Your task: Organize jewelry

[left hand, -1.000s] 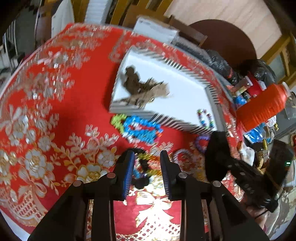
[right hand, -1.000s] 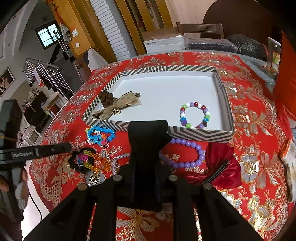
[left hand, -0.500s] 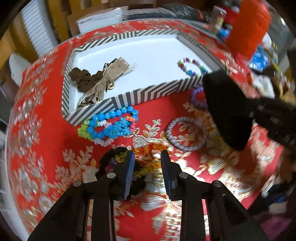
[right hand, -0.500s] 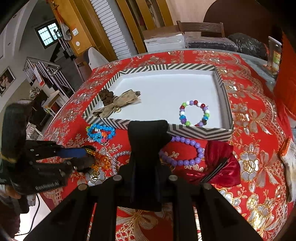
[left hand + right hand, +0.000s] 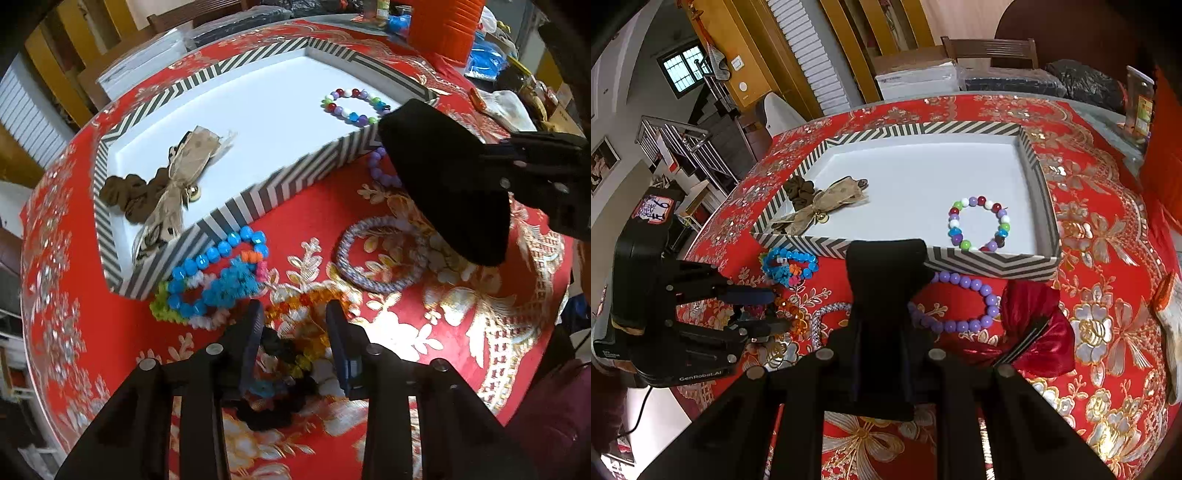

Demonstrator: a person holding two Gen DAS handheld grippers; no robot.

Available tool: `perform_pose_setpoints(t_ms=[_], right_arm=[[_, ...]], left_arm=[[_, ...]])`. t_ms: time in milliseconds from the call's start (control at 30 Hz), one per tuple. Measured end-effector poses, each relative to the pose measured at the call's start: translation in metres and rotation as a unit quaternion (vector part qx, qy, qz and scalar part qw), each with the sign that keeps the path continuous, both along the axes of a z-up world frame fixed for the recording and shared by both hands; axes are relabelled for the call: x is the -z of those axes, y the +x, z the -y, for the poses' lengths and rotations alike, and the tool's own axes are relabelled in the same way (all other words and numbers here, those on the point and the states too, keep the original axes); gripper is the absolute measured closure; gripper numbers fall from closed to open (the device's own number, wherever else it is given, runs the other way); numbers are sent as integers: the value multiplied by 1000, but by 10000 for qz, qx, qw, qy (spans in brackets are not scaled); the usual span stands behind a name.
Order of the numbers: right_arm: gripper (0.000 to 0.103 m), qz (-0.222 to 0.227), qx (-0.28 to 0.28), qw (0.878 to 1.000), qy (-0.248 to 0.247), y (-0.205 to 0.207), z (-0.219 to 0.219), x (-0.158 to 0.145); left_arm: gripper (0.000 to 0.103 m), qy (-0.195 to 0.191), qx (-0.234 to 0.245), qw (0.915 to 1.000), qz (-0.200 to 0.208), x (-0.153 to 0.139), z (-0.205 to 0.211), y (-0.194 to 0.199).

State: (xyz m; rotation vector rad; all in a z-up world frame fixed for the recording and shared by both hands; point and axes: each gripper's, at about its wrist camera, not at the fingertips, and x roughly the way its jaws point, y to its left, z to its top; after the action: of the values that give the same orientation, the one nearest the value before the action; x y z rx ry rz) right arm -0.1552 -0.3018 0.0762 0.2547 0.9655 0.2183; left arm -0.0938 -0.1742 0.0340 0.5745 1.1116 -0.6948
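Note:
My left gripper [image 5: 294,314] is open, its jaws astride an orange bead bracelet [image 5: 306,306] and a black scrunchie [image 5: 277,384] on the red cloth; it also shows in the right wrist view [image 5: 775,308]. My right gripper [image 5: 886,258] is shut and empty, hovering above the cloth in front of the striped tray [image 5: 990,264]. The tray [image 5: 258,199] holds a multicolour bead bracelet [image 5: 979,221] and a brown bow with scrunchie [image 5: 820,206]. Blue bracelets [image 5: 218,280], a woven bangle [image 5: 380,254] and a purple bead bracelet [image 5: 964,306] lie outside it.
A red satin pouch [image 5: 1038,325] lies right of the purple bracelet. An orange container [image 5: 443,26] and clutter stand beyond the tray. White boxes [image 5: 916,79] and chairs are at the far edge. The table edge drops off at the left [image 5: 698,240].
My left gripper has swung round and come down over the orange bracelet and black scrunchie, jaws still open. My right gripper has stayed in place, shut.

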Motion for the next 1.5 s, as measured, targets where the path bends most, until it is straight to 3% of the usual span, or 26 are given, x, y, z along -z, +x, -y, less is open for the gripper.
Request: perform_pose_setpoints(t_ms=[133,200,233,267,333,433,633,933,1100,1500], right_arm=[[86,10,-36,10000,-28,1,-4,0],[86,25,-50,10000,-53,0,-5,-1],[86,46,-45,10000,-64,0,-5,-2],[86,73,-32,9999,-73,-1,-4,-4],[86,140,7,9999,-72,-3,-3,-8],[86,222,55,9997,-31,-5,1,-14],[86,369,73,9993,34,-10,2,-25],[86,600,50,9982,46,-16,4,-45],[86,697,97,9975,74,-18,9,-53],[86,768,292,9966,98,-17,25,-59]], left_arm=[[62,132,136,9998,70,5,8,4],[72,9,163,9999,-21,5,7,5],[84,-114,103,9996,-229,6,7,7],[86,-188,1,9992,-355,6,5,8],[86,-253,-142,9992,-256,3,1,7],[86,-702,-359,9961,-401,-11,-11,5],[86,-1391,-798,9869,-172,-61,-35,2],[86,-2066,-943,9737,161,-119,-40,-1],[86,-2114,-1102,9705,363,-126,-34,-1],[86,-2070,-1499,9631,845,-111,-9,5]])
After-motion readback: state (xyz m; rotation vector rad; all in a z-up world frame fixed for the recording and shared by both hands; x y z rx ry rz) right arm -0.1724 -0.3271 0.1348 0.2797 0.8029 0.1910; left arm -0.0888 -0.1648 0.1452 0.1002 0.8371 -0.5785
